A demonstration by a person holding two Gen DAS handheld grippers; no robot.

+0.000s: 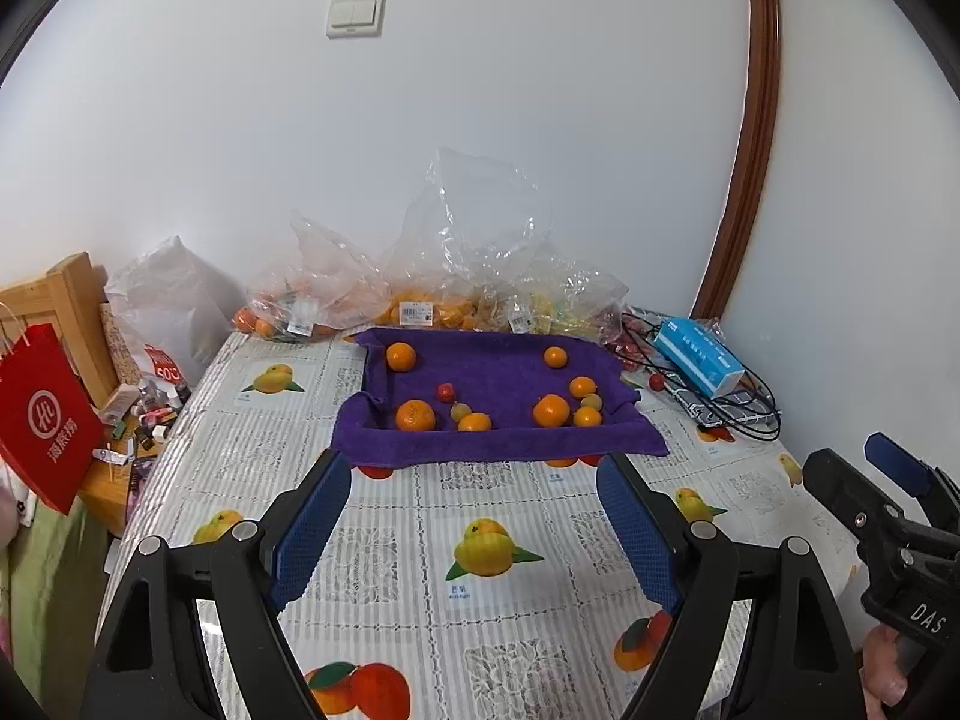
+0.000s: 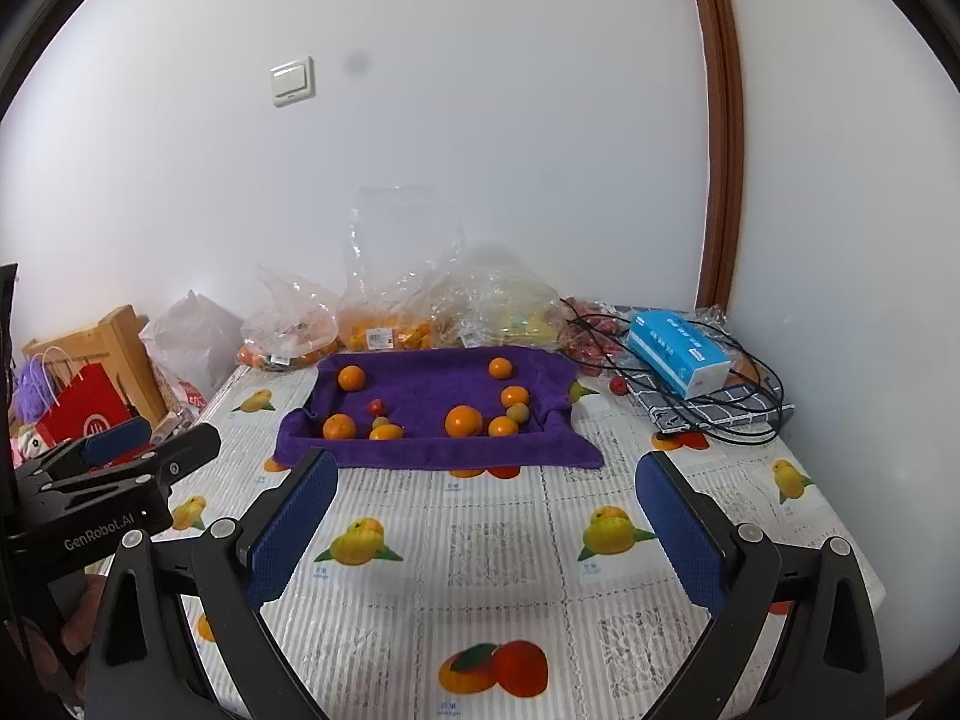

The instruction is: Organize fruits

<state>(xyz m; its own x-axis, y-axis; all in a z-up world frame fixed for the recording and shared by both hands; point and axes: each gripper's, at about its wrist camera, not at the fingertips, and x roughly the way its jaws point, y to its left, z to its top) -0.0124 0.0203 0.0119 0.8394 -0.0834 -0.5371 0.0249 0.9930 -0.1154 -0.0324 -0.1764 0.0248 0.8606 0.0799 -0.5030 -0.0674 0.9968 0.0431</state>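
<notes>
A purple towel (image 1: 498,372) lies folded up like a shallow tray at the back of the table. On it sit several oranges, such as a large one (image 1: 415,415), with a small red fruit (image 1: 444,392) and small greenish fruits. My left gripper (image 1: 474,468) hovers open in front of the towel's near edge, nothing between its blue pads. In the right wrist view the same towel (image 2: 432,390) and oranges (image 2: 463,420) appear, and my right gripper (image 2: 485,461) stands wide open and empty short of them. The two grippers are side by side.
Clear plastic bags of fruit (image 1: 414,306) line the wall behind the towel. A blue tissue box (image 1: 699,354) rests on black cables and a checked cloth at the back right. A red paper bag (image 1: 42,420) and clutter stand off the table's left edge. Fruit-print tablecloth (image 1: 480,510) covers the table.
</notes>
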